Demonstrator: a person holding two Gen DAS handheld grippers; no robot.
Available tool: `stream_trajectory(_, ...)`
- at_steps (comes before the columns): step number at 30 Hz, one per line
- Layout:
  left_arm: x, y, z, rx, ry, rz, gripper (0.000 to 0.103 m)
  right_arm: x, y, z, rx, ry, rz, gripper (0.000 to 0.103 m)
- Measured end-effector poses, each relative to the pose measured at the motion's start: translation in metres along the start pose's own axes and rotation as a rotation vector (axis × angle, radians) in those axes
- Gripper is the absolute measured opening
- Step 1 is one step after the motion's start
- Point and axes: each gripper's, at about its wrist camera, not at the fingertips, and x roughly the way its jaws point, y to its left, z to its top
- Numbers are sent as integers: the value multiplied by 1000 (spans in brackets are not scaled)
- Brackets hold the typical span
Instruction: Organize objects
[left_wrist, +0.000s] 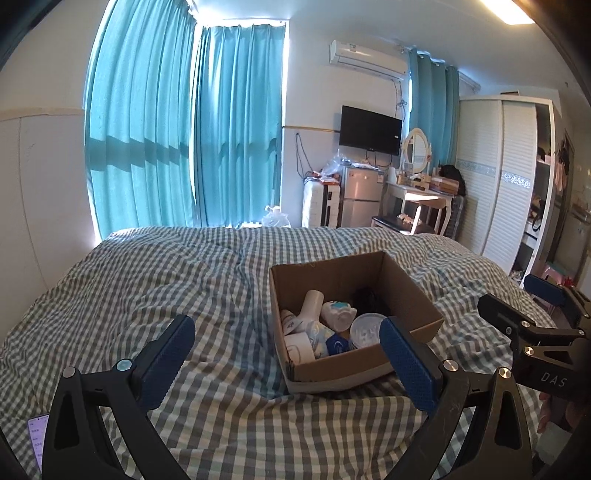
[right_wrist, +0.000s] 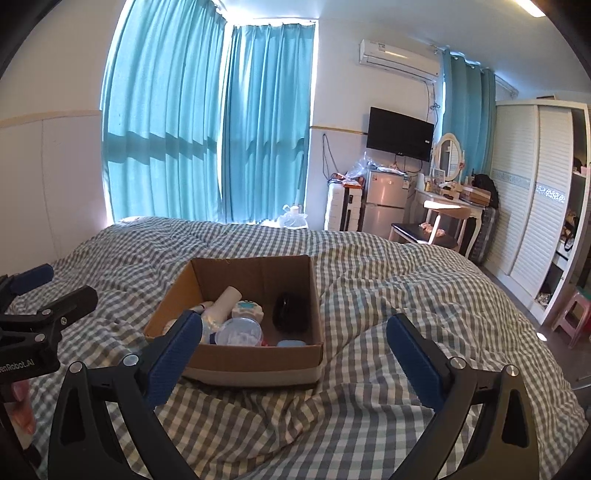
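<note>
Jaws spread wide on both, nothing gripped: left gripper (left_wrist: 288, 354) and right gripper (right_wrist: 295, 350) are held above the checked duvet (left_wrist: 184, 280), short of the cardboard box (left_wrist: 413, 295). The box is seated on the bed, packed with a white tube (left_wrist: 312, 304), a round white lid (left_wrist: 365, 330) and small packs. A black pouch (right_wrist: 291, 312) in the box's far right corner is shown clearly only in the right wrist view. A phone (left_wrist: 37, 435) at the lower left edge is caught only in the left wrist view.
</note>
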Motion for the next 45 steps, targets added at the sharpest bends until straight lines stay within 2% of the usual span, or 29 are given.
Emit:
stream_trajectory(27, 2, -6, -6, 18, 34, 0, 103, 2, -3, -14, 3, 33, -3, 101)
stream_trajectory(45, 0, -4, -9, 18, 27, 3, 103, 6, 1, -17, 0, 49, 0, 101)
